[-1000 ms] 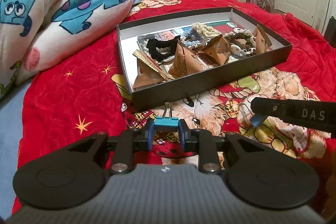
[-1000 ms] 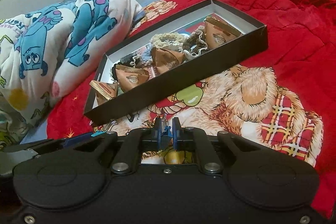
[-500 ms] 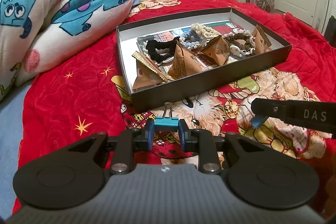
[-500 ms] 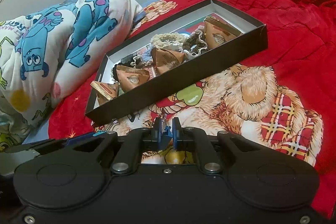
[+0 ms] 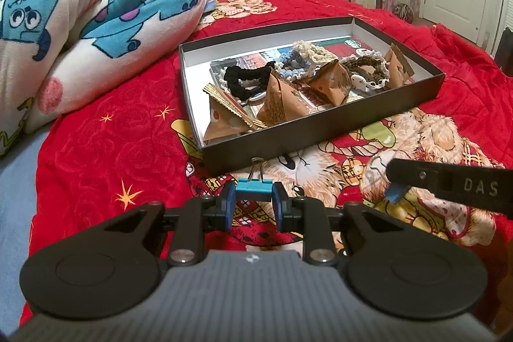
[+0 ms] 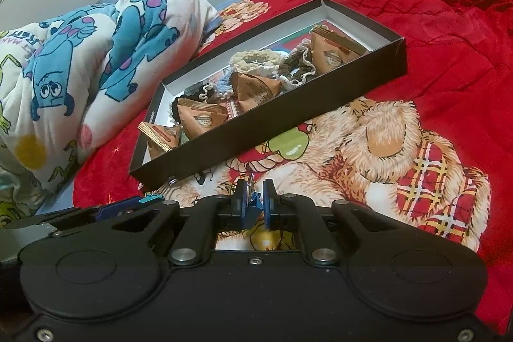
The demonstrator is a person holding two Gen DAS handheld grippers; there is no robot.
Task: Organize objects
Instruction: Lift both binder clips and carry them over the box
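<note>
The left gripper (image 5: 254,201) was pinching a teal binder clip (image 5: 254,185) across its width, the wire handles pointing at the black box (image 5: 320,130) just ahead. The right gripper (image 6: 255,203) was squeezed nearly together on a dark blue binder clip (image 6: 253,203), held just short of the same box's near wall. Inside the shallow cardboard box lay folded brown paper pyramids (image 5: 279,100) and knitted scrunchies (image 5: 245,79). The box sat on a plush red blanket (image 5: 105,146).

Bed (image 5: 96,149) under a red bear-print blanket, black box (image 5: 320,130) resting on it, cartoon monster quilt (image 5: 80,21) bunched just beside
</note>
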